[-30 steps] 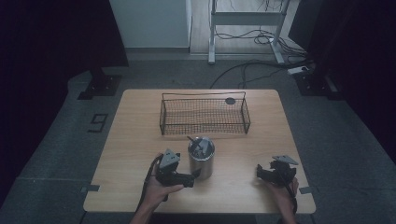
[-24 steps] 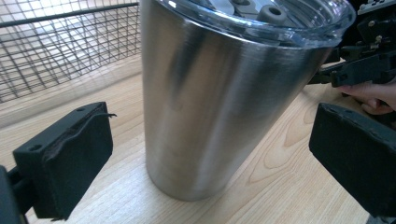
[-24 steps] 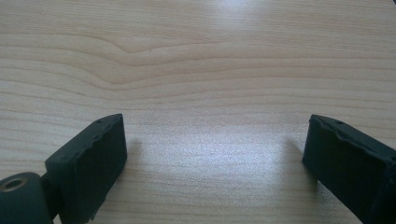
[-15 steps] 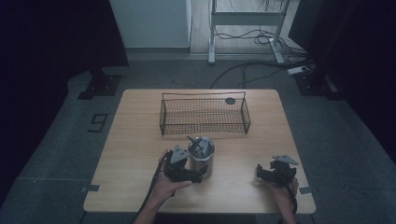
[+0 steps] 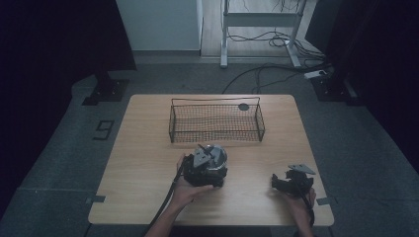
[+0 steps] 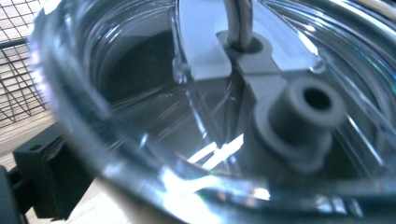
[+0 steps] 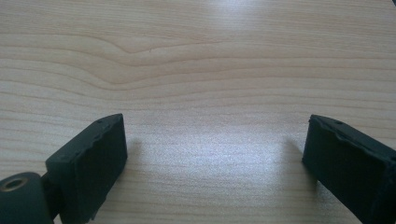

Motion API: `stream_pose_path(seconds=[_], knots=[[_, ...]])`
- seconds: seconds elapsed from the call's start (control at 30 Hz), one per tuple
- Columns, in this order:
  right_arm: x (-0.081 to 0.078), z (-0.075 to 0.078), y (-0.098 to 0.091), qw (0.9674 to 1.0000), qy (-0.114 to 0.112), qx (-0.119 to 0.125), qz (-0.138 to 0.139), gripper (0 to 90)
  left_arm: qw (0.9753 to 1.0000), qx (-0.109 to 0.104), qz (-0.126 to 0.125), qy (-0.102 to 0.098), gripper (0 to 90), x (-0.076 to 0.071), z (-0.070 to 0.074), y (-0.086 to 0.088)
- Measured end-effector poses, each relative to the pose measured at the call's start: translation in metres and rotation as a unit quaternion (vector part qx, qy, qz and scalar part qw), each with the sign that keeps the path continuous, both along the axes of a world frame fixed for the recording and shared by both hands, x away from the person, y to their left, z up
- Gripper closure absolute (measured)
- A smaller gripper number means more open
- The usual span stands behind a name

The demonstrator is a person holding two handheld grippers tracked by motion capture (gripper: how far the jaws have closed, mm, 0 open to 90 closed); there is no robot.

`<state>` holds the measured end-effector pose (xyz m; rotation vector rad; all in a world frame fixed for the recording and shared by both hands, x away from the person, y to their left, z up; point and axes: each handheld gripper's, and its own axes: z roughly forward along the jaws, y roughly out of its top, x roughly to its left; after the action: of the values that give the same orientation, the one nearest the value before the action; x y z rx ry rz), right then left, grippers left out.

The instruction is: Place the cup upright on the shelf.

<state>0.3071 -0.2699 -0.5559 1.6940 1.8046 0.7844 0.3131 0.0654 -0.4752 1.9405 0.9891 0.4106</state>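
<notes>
A clear round container stands on the wooden table in front of a wire basket. Inside the container I see a grey plastic piece, a white piece and a thin metal rod. My left gripper is pressed up against the container's near side, looking down into its mouth; one of its fingers stands far to the left outside the wall, the other is hidden by the glass. My right gripper rests at the right front, open over bare wood.
The basket's mesh is just behind the container. A small dark disc lies beyond the basket's far right corner. The table's front edge runs close under both hands. Cables and a metal stand leg are on the floor beyond.
My left gripper has moved forward and to the right, from beside the container to right against it. The right gripper has stayed put.
</notes>
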Motion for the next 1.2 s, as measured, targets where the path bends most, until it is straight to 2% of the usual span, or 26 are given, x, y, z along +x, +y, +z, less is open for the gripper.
stream_pose_path(seconds=[0.4,0.67,0.87,1.2], knots=[[-0.001,0.0,0.0,1.0,0.0,0.0,-0.002,7.1,0.9999,0.001,0.002,-0.012,2.0,0.0,-0.001,-0.002],[-0.001,0.0,0.0,1.0,0.0,0.001,-0.002,7.1,0.9999,0.0,-0.001,-0.017,3.3,-0.001,0.001,0.003],[-0.001,0.0,0.0,1.0,0.0,0.001,-0.002,7.1,0.9995,-0.009,0.001,-0.03,3.5,-0.007,0.008,0.012],[-0.001,0.0,0.0,1.0,0.0,0.001,-0.002,7.1,0.9993,-0.013,-0.001,-0.036,3.6,-0.012,0.022,0.025]])
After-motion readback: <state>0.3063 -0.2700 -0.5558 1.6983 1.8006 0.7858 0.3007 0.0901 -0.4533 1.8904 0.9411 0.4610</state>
